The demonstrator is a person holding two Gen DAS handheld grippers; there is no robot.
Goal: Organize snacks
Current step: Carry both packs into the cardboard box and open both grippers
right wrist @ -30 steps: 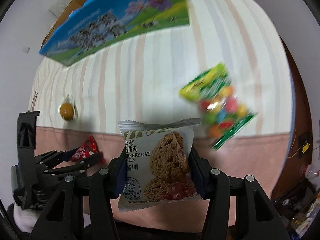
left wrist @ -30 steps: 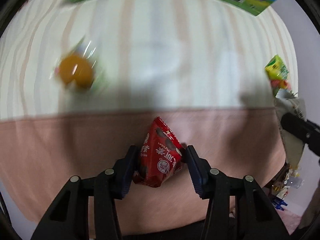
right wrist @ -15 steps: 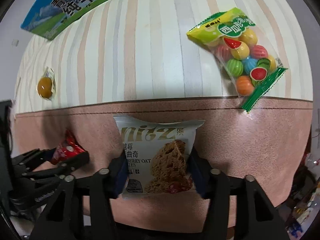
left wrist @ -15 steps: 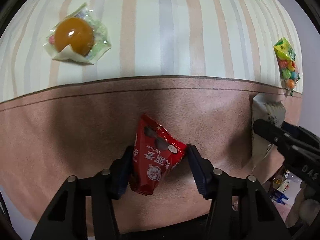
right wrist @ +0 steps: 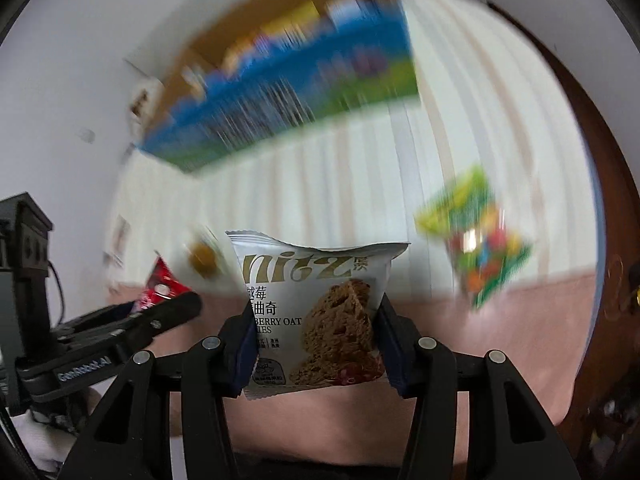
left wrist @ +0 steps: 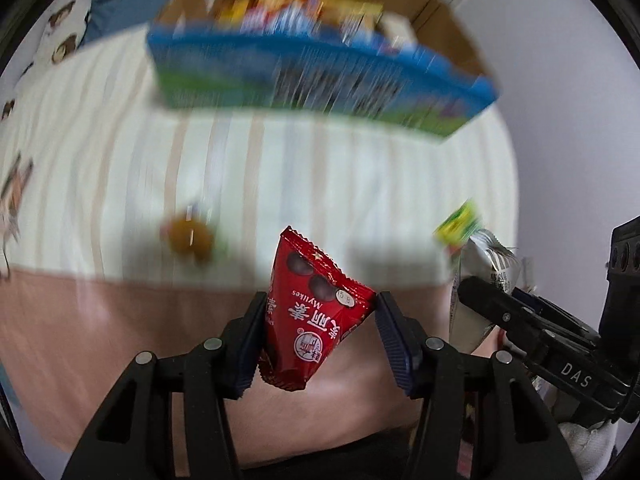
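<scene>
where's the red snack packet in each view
Left wrist: the red snack packet sits bottom centre, clamped in the left claw.
Right wrist: it peeks out at lower left.
Shared landmark: the blue-and-green box of snacks at the top of both views.

"Mylikes" is printed, upside down in the left wrist view, on the red packet, above large white Chinese characters and a round white logo; the characters cannot be made out with certainty. "DAS" is read in white on the black body of the right gripper at the right edge of that view. On the silver cookie packet, "nitz" is set in large gold letters, with "BERRY OAT" and "IES" below, both cut off at the left by a finger pad. "GenRobot.AI" is marked on the left gripper in the right wrist view. Print on the blue box is blurred beyond reading.
</scene>
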